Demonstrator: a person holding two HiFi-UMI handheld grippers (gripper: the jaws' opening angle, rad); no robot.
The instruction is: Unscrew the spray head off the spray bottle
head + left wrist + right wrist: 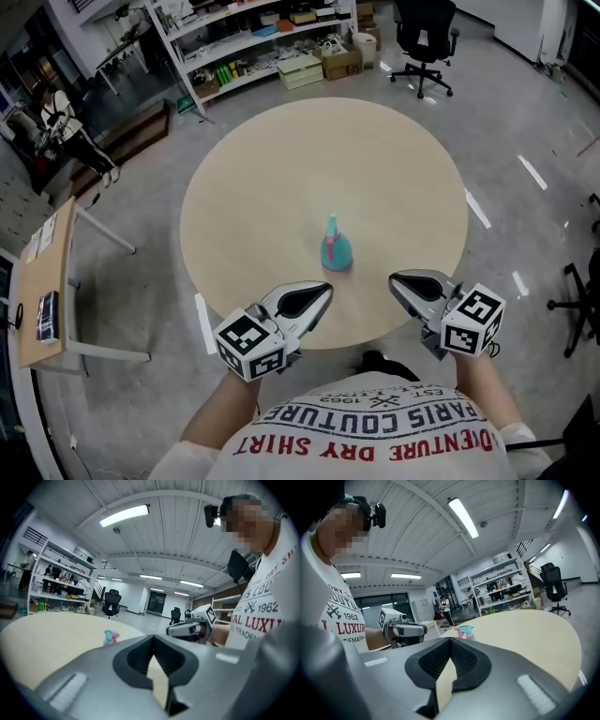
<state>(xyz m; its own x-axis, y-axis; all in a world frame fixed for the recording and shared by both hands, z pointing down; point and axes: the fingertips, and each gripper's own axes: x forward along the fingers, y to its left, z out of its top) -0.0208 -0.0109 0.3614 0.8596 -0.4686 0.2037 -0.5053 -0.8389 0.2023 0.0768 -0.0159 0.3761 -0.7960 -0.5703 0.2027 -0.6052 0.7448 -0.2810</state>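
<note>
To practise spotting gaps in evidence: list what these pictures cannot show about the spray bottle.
Head view: spray bottle too small to show where its spray head joins.
Left gripper view: its lower part hidden behind the left hand-held gripper.
Right gripper view: its lower part hidden behind the right hand-held gripper.

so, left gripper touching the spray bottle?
Apart. Head view shows bare table between the left gripper and the spray bottle.

The left gripper [153, 638] is seen with jaws closed together, nothing held. The spray bottle [110, 637] is stood upright on the desk [42, 639] beyond, the right gripper [171, 630] nearby.
</note>
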